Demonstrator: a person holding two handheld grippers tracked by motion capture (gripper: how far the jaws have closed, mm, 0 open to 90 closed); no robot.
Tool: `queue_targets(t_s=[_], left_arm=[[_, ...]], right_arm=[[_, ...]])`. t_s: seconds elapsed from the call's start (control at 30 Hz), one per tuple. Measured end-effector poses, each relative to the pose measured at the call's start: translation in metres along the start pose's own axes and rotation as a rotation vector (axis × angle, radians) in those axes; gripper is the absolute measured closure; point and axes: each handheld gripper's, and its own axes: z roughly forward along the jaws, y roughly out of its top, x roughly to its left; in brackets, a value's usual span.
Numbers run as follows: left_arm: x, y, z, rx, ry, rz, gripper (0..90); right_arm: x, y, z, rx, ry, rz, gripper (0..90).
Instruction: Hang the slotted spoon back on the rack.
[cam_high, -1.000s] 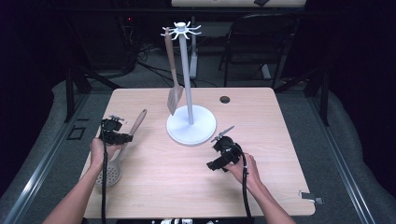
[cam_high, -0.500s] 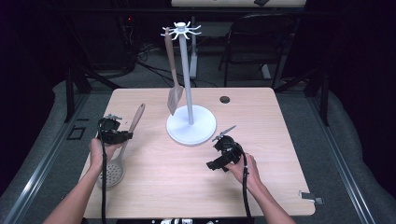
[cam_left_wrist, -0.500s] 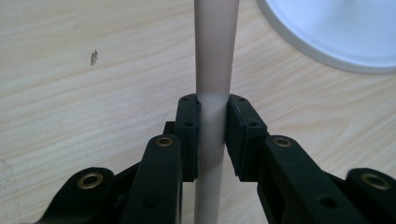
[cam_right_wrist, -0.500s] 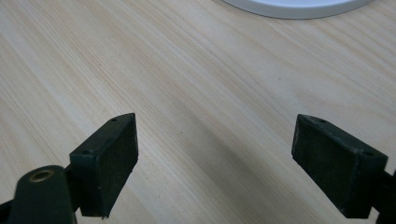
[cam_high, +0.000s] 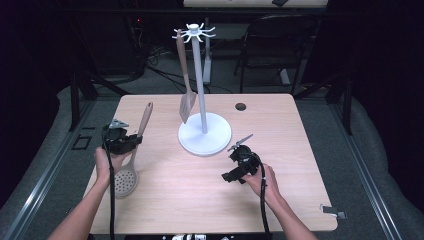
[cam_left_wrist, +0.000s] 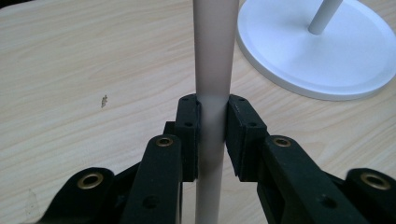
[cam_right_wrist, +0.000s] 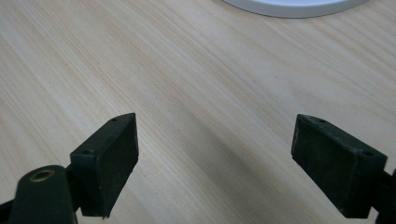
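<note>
A: We start at the left gripper (cam_left_wrist: 212, 135). Its pads pinch the handle of the slotted spoon (cam_high: 131, 157) from both sides. The handle runs forward between the jaws toward the white stand base (cam_left_wrist: 322, 51).

B: Confirmed from the high view. The left gripper (cam_high: 131, 141) is near the table's (cam_high: 300, 200) left edge. The spoon's perforated bowl lies toward the near-left corner, its handle tip pointing toward the far side. Bare wood lies between it and the stand (cam_high: 204, 131).

A: We note a spatula (cam_high: 186, 87) hanging from the stand's top hooks, blade just above the base.

B: Compared with a second ago, the left hand and the spoon handle sit slightly higher. The right hand has kept its place.

A: The right gripper (cam_right_wrist: 229, 156) has just been opening; its jaws are spread wide, with bare wood between them.

B: It (cam_high: 240, 162) sits just near of the base.
</note>
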Motion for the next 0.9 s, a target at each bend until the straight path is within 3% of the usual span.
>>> queue_targets(t_s=[0.3, 0.63, 0.9], left_arm=[[-0.008, 0.007, -0.009, -0.052, -0.004, 0.014, 75.8], [-0.018, 0.015, -0.019, -0.126, -0.035, 0.033, 75.8], [-0.024, 0.017, -0.028, -0.170, -0.027, 0.042, 75.9]], right_arm=[[0.000, -0.001, -0.001, -0.009, 0.000, 0.014, 14.6], [-0.002, -0.001, -0.001, 0.006, -0.002, 0.004, 14.6], [-0.003, 0.001, 0.001, 0.007, 0.009, 0.000, 14.6]])
